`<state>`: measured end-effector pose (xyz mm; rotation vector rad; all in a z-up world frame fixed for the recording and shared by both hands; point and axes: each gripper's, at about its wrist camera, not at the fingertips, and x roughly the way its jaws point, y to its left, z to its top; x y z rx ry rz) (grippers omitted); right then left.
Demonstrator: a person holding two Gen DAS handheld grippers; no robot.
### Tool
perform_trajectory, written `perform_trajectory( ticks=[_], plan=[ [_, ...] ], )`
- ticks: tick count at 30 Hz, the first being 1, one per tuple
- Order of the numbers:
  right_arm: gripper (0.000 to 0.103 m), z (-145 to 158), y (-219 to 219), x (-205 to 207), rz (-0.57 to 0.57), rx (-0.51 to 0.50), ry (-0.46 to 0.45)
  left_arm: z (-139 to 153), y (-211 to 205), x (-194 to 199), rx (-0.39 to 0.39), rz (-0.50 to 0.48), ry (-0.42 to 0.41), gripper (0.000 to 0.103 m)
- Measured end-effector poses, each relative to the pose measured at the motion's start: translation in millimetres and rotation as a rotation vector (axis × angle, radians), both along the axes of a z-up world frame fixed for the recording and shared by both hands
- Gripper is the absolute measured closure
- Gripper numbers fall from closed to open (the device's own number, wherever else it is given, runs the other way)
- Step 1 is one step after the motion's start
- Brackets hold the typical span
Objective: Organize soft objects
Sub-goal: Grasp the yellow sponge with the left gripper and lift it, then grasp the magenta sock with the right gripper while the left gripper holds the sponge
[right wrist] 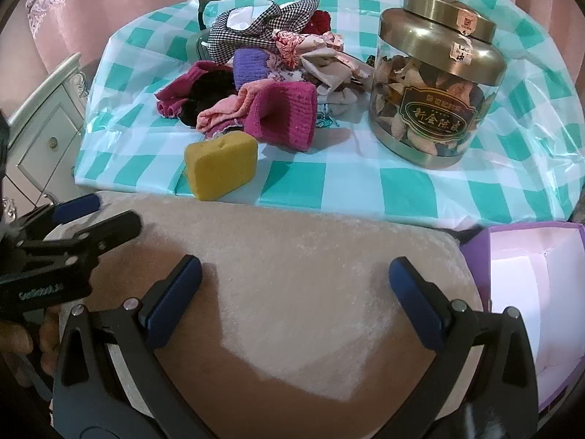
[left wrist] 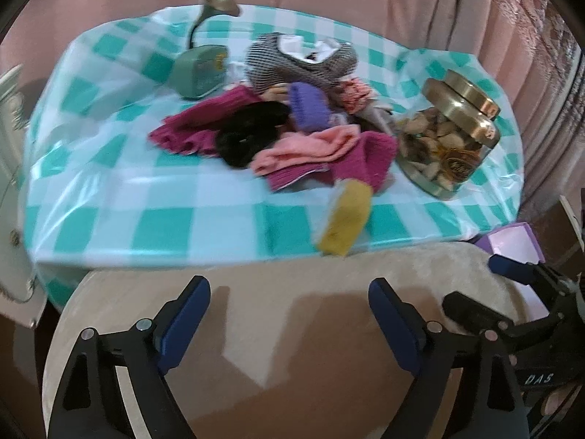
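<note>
Holding both tools back over the beige cushion [right wrist: 292, 256], we have nothing in either one: the left gripper [left wrist: 289, 303] stands wide with only plush fabric showing between its blue pads, and the right gripper [right wrist: 294, 285] is just as wide and just as bare. We judge this a waiting posture at the start of the sorting, both tools angled down at the work ahead so that each camera takes in the whole heap. Straight ahead of the right gripper, at the near edge of the checked tablecloth [right wrist: 402, 183], sits the yellow sponge [right wrist: 220, 165], apart from the rest and so probably the easiest first pick. Beyond it lies the pile of soft things [right wrist: 263, 84]: a magenta knit piece, a pink cloth, something black and fuzzy, a purple knit and a houndstooth fabric, all overlapping, so pulling one may drag its neighbours. Ahead and to the right of the pile stands the glass jar [right wrist: 435, 84] with a brass lid, hard and breakable, which we would steer around. Just beside the right gripper, on its right, the open purple box [right wrist: 526, 278] sits empty and within easy reach, which suggests it is where the soft items should go. Far ahead on the left the small green lamp [left wrist: 204, 69] stands behind the pile.
</note>
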<state>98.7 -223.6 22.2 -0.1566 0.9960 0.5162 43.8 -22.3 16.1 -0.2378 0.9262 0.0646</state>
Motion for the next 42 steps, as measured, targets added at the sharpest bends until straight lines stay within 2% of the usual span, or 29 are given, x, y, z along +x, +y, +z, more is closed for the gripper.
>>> perform_trajectory(
  ticks=[9, 15, 17, 20, 24, 35, 42],
  plan=[
    [0.0, 3.5, -15.8, 17.8, -0.042, 0.05, 0.034, -4.4, -20.6, 60.9, 0.003, -0.124, 0.054, 0.022],
    [0.0, 9.7, -21.9, 31.0, -0.063, 0.056, 0.012, -17.2, -23.9, 87.4, -0.022, -0.157, 0.106, 0.039],
    [0.0, 10.7, -22.4, 37.4, -0.065, 0.055, 0.008, -22.9, -20.9, 92.9, -0.042, -0.157, 0.13, 0.055],
    [0.0, 13.0, -20.5, 45.9, -0.064, 0.057, 0.0, -26.8, -17.2, 92.7, -0.093, -0.16, 0.134, 0.067],
    [0.0, 16.4, -8.8, 59.4, -0.027, 0.051, -0.028, -24.8, -6.8, 86.1, -0.146, -0.123, 0.113, 0.07],
    [0.0, 1.6, 48.0, 102.1, 0.15, 0.023, 0.002, -24.6, 18.2, 58.7, -0.246, -0.025, 0.082, 0.074],
    [0.0, -17.3, 76.1, 129.9, 0.23, -0.068, -0.006, -21.5, 24.9, 40.2, -0.267, -0.01, 0.048, 0.074]
  ],
)
